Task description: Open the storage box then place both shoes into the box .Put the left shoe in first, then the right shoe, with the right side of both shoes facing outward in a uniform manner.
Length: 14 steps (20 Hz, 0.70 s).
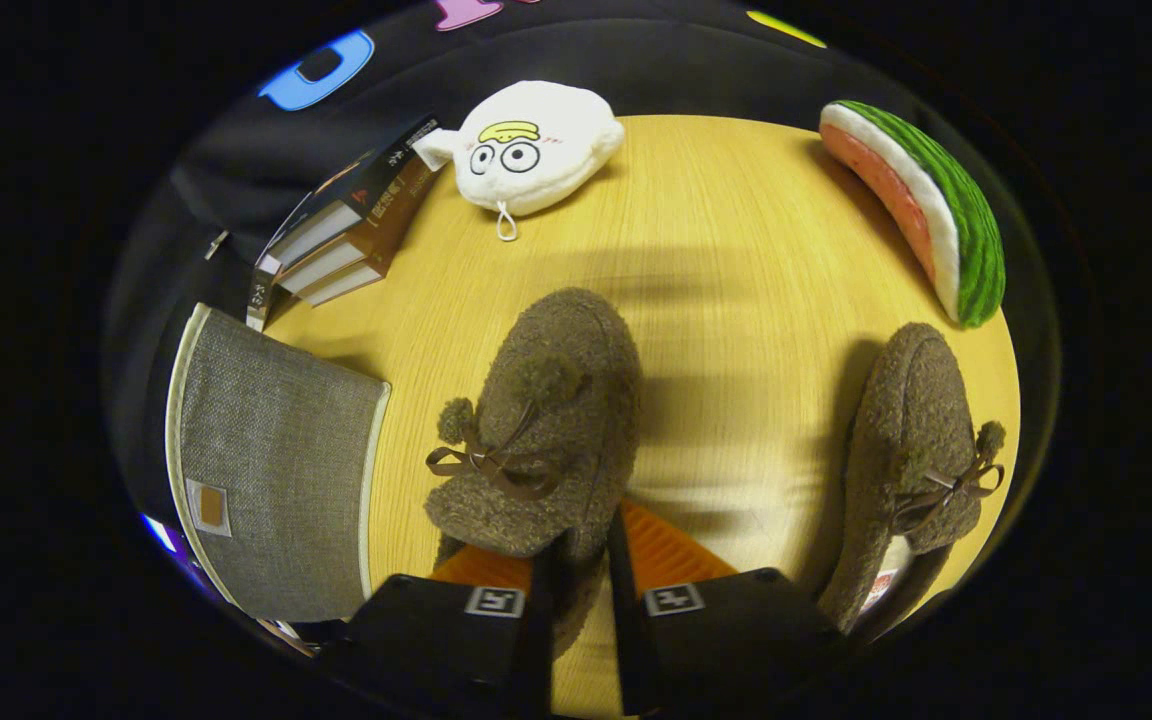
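Two fuzzy brown shoes with pom-poms and ribbon bows are on the wooden table (736, 250). My gripper (581, 555) is shut on the heel rim of the nearer shoe (546, 420), which points away from me between the fingers. The second shoe (921, 440) lies to the right, beside the right finger (671, 550), with its opening toward me. The grey fabric storage box (276, 470) with pale trim sits left of the held shoe. I see only its cloth face, not its inside.
A stack of books (356, 230) lies beyond the box. A white plush toy (531, 145) rests at the table's far side, and a watermelon-slice plush (921, 205) sits beyond the right shoe. Bare tabletop lies between the two shoes.
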Motion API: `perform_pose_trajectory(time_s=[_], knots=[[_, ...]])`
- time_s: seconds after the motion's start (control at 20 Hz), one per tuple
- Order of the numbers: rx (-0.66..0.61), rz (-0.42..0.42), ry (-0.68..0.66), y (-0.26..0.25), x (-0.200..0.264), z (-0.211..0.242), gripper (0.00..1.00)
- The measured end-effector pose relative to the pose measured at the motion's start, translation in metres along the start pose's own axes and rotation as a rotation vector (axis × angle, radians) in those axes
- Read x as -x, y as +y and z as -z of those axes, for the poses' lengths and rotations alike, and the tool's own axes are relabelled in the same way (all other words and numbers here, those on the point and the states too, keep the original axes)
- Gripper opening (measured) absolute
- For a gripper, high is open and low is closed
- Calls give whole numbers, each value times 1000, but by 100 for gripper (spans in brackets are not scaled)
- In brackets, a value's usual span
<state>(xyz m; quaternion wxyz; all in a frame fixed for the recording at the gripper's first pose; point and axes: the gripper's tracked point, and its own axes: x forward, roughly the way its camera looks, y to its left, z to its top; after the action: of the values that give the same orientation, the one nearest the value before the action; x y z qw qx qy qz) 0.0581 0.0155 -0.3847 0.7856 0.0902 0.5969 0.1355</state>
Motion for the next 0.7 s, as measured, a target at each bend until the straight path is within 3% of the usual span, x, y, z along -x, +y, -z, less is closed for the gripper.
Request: perform_pose_trajectory(time_s=[0.25, 0.55, 0.7], knots=[[-56, -7, 1, -3, 4, -3, 6], [-32, 45, -47, 2, 17, -8, 5], [-33, 29, -68, 13, 36, -6, 5]])
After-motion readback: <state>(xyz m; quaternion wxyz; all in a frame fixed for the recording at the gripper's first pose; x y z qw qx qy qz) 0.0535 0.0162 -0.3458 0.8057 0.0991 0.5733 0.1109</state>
